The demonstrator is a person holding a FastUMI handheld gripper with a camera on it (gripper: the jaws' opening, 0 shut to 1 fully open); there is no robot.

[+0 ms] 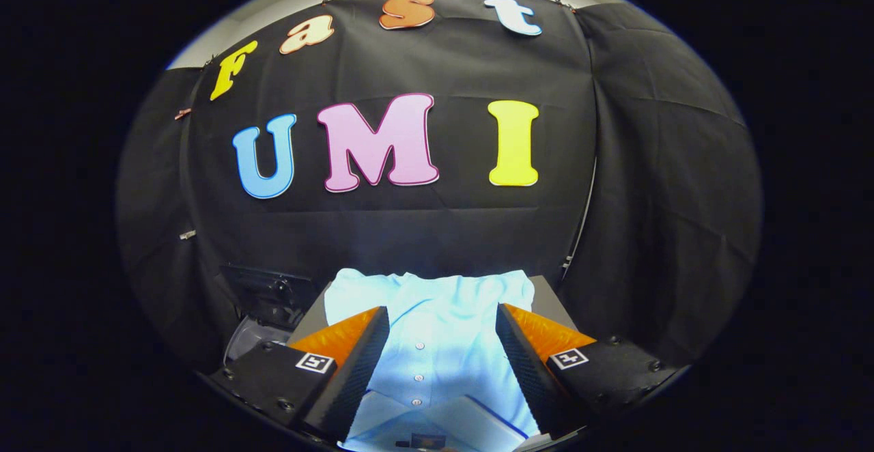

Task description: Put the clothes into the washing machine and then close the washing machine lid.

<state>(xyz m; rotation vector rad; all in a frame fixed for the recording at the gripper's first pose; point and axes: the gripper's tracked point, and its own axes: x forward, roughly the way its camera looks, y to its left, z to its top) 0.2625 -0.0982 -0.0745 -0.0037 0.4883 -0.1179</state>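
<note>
A pale blue buttoned shirt [437,329] lies folded flat on a grey surface [546,298], its collar nearest me and its button row running away between the fingers. My gripper [442,326] hangs above it, open wide, with one finger over each side of the shirt and nothing pressed between them. Left of the grey surface, lower down, a dark machine part with a rounded pale rim [249,336] shows; I cannot tell whether it is the washing machine.
Black cloth walls close the booth behind and on both sides. The grey surface ends just beyond the shirt's far edge. A dark bracket-like fitting [270,288] sits against the wall at the left.
</note>
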